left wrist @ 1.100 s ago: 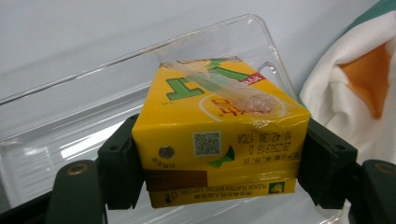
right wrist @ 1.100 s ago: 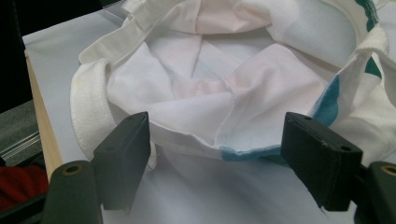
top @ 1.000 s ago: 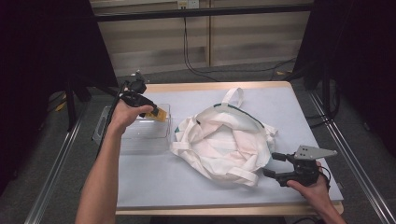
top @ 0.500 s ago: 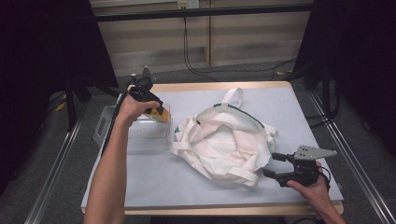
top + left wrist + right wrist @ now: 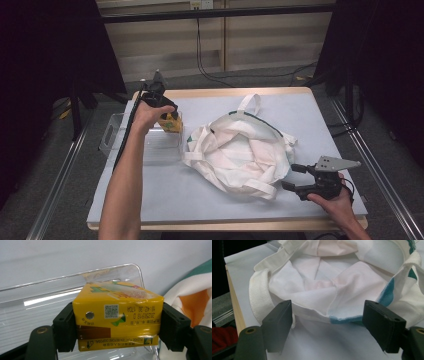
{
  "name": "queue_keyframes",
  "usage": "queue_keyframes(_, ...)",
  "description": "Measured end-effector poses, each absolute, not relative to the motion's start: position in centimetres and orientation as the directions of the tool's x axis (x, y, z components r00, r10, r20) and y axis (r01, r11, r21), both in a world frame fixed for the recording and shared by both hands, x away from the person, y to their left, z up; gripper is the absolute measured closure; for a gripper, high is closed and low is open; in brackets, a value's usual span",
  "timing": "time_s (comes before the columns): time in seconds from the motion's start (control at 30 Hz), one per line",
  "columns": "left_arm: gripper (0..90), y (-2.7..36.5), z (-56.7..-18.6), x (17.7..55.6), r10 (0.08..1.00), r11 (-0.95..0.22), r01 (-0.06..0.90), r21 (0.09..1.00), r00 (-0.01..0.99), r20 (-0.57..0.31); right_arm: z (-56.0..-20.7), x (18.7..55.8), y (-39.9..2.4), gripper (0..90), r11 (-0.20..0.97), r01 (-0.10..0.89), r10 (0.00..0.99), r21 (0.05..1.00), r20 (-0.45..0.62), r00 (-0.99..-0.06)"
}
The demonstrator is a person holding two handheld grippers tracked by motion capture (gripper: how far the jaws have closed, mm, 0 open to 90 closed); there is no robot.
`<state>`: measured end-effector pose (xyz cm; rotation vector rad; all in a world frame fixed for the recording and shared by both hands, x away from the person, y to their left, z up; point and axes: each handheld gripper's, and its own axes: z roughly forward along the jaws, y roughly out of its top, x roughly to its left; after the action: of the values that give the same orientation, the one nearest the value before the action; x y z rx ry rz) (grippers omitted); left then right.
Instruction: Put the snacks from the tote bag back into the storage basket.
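Observation:
My left gripper [image 5: 169, 116] is shut on a yellow drink carton [image 5: 117, 315], one black pad pressed on each side of it. I hold the carton [image 5: 171, 121] over the far right corner of a clear plastic tray [image 5: 125, 137] at the table's left. A white cloth tote bag [image 5: 240, 150] with green trim lies crumpled and mouth-up in the middle of the table. My right gripper [image 5: 292, 177] rests open near the front right, its jaws wide apart and pointing at the bag's rim [image 5: 322, 310] with nothing between them.
The pale blue table top [image 5: 310, 115] has a wooden edge [image 5: 225, 92] at the back. Metal rails [image 5: 60, 190] run along both sides. Cables [image 5: 200, 45] hang behind the table. The bag's handles [image 5: 250, 102] stick out toward the back and front.
My left hand has carried the carton a little toward the back right, along the tray's far end. The right gripper and the bag have stayed where they were.

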<state>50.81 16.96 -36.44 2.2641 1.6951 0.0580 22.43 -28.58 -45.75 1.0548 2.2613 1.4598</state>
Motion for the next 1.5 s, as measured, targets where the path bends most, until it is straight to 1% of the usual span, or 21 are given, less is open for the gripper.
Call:
queue_keyframes(0.17,27.6,16.4,-36.9,50.8,0.953,-0.221,0.929,0.298,0.271,-0.136,-45.7,22.4,-28.6,25.1,0.235,0.43,0.689,0.872,0.162,-0.706)
queue_keyframes(0.33,27.8,16.8,-37.3,50.6,0.955,-0.182,0.915,0.36,0.252,-0.158,-45.7,22.3,-28.7,25.2,0.231,0.428,0.689,0.874,0.164,-0.706)
queue_keyframes(0.47,27.8,16.8,-37.4,50.7,0.957,-0.16,0.919,0.361,0.235,-0.173,-45.6,22.3,-28.6,25.2,0.234,0.426,0.687,0.874,0.162,-0.709)
queue_keyframes(0.53,27.8,16.6,-37.5,50.7,0.963,-0.136,0.92,0.368,0.21,-0.169,-45.6,22.3,-28.6,25.2,0.235,0.426,0.686,0.874,0.161,-0.71)
queue_keyframes(0.63,27.9,16.1,-37.5,50.6,0.969,-0.134,0.919,0.371,0.2,-0.146,-45.6,22.3,-28.5,25.2,0.236,0.427,0.688,0.873,0.161,-0.708)
queue_keyframes(0.73,27.7,16.0,-37.8,50.5,0.97,-0.107,0.913,0.394,0.182,-0.159,-45.6,22.3,-28.5,25.2,0.237,0.426,0.686,0.873,0.16,-0.71)
queue_keyframes(1.0,27.7,16.3,-38.1,50.3,0.963,-0.121,0.897,0.426,0.209,-0.167,-45.6,22.3,-28.6,25.5,0.234,0.426,0.682,0.874,0.165,-0.713)
queue_keyframes(1.2,27.9,16.0,-38.3,50.2,0.97,-0.075,0.89,0.449,0.169,-0.173,-45.6,22.3,-28.6,25.5,0.236,0.425,0.681,0.874,0.163,-0.714)
queue_keyframes(1.5,26.8,16.6,-38.4,49.9,0.961,-0.112,0.878,0.465,0.215,-0.176,-45.6,22.3,-28.7,25.4,0.234,0.427,0.684,0.873,0.165,-0.711)
